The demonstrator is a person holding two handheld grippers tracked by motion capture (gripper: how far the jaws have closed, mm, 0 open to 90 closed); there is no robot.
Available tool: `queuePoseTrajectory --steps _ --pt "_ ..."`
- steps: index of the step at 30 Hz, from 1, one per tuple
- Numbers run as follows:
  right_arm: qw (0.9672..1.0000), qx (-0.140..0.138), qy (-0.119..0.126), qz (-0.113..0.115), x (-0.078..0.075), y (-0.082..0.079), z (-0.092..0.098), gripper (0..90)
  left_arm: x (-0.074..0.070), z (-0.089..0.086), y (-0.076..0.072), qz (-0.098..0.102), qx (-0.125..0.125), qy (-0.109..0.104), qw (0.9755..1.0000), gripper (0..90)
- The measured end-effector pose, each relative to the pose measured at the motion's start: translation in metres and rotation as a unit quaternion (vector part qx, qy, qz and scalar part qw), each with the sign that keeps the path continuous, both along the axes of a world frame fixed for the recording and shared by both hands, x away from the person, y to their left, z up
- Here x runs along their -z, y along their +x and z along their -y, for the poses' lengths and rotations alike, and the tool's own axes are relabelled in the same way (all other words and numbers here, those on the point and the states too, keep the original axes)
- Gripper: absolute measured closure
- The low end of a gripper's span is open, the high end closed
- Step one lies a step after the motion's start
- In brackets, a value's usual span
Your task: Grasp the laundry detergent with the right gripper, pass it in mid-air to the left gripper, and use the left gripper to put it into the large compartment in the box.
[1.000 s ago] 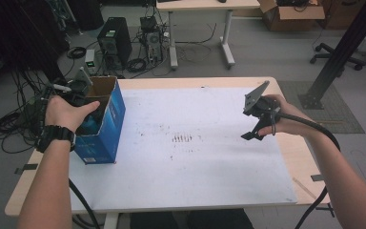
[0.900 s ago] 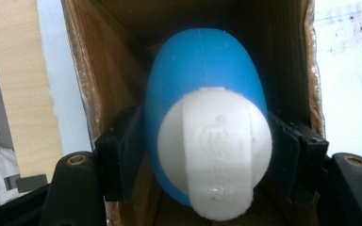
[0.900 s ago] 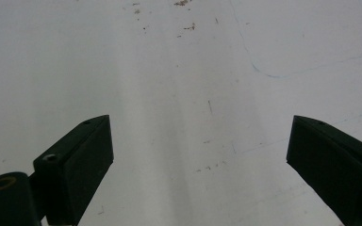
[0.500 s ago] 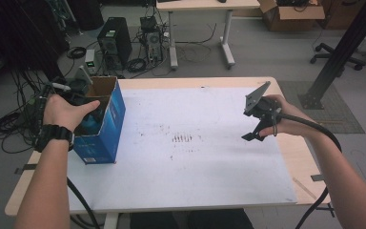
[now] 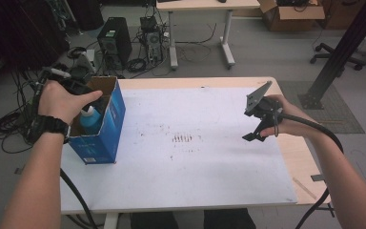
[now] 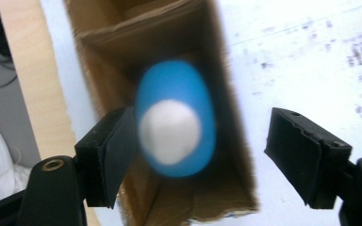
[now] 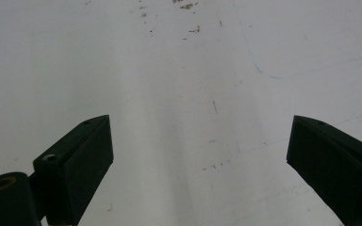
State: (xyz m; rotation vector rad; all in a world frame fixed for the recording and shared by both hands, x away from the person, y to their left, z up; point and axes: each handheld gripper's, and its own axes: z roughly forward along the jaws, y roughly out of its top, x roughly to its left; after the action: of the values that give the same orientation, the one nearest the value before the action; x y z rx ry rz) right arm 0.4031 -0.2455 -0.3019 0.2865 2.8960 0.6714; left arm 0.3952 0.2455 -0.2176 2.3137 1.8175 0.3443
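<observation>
An open blue cardboard box (image 5: 106, 129) stands on the table's left side. Inside it stands a blue bottle with a white cap (image 5: 91, 119). In the left gripper view I look straight down on that bottle (image 6: 176, 113) inside the box's brown walls (image 6: 108, 61). My left gripper (image 6: 202, 122) hovers over the box mouth. Its jaws have just been opening; they stand apart with the bottle below and between them, unpressed. My right gripper (image 5: 259, 130) hangs open above the white sheet (image 5: 195, 162) at the right, and its own view (image 7: 198, 136) has nothing between the jaws.
The white sheet has small dark marks (image 5: 183, 138) at its middle. Wooden table edge (image 5: 298, 162) borders it on the right. On the floor behind are a computer tower (image 5: 114, 40), cables, a second table (image 5: 200, 5) and a black post (image 5: 343, 52).
My left hand has lifted a little above the box, and the bottle's white cap now shows beneath it. The right hand has stayed in place.
</observation>
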Motion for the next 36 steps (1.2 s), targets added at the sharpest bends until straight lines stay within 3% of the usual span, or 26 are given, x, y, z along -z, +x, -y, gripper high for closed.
queuePoseTrajectory --steps 7,14,20,28,36 --pt "1.0 -0.005 0.001 0.001 -0.003 -0.001 -0.005 8.1 -0.005 0.031 0.002 0.009 0.042 0.002 0.9991 20.2" --pt "0.9999 -0.014 0.002 -0.002 -0.004 -0.001 -0.013 7.8 -0.004 0.062 0.002 0.014 0.091 0.003 0.9957 17.0" --pt "0.9998 -0.021 0.004 -0.003 -0.006 0.0 -0.02 7.5 0.004 0.087 0.004 0.02 0.126 -0.001 0.9918 12.1" --pt "0.9997 -0.022 0.003 -0.005 -0.006 0.001 -0.022 7.4 0.023 0.117 0.005 0.015 0.177 -0.008 0.9841 8.7" --pt "0.9996 -0.021 0.017 -0.012 -0.007 0.002 -0.019 3.8 0.039 0.138 0.003 0.007 0.214 -0.016 0.9767 6.7"
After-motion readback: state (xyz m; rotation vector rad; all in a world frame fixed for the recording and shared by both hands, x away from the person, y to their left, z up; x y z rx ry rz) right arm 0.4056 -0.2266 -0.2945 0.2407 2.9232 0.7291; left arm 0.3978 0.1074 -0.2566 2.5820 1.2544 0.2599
